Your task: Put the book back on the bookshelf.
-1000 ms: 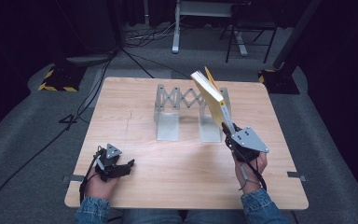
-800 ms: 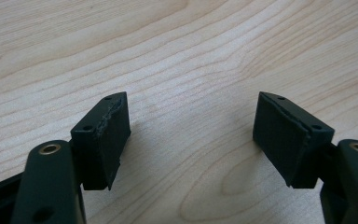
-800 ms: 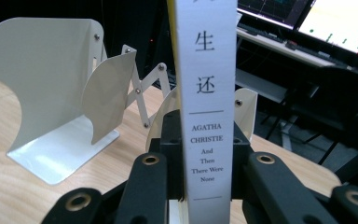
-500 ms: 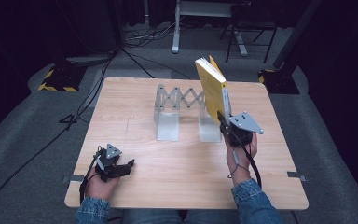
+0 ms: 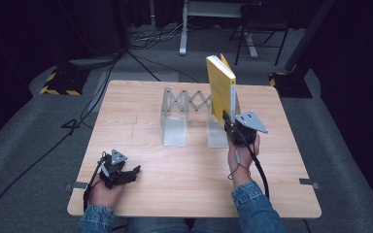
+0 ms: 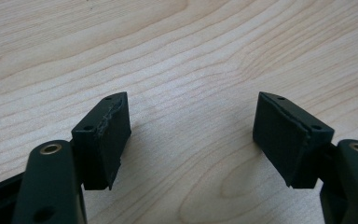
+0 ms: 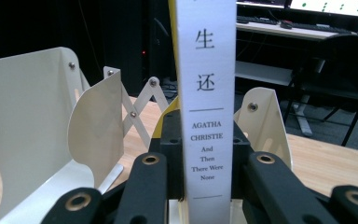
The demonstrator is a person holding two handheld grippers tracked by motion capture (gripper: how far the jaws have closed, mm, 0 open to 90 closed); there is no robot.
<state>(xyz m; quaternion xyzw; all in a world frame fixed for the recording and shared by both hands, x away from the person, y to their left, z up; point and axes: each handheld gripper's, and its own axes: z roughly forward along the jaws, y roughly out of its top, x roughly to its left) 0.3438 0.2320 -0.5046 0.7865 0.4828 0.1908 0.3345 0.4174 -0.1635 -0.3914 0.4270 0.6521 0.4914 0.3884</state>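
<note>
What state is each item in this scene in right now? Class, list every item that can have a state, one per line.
Yellow book: upright, lifted above the table, clamped at its white spine.
Right gripper: shut on the book's spine.
Left gripper: open, holding nothing, low over the wooden table.
Expandable metal bookend rack: standing on the table, stretched partly open, no books seen in it.

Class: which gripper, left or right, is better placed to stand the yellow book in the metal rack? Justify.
Right. The right gripper already clamps the yellow book upright beside the rack. The left gripper rests open near the table's front edge.
</note>
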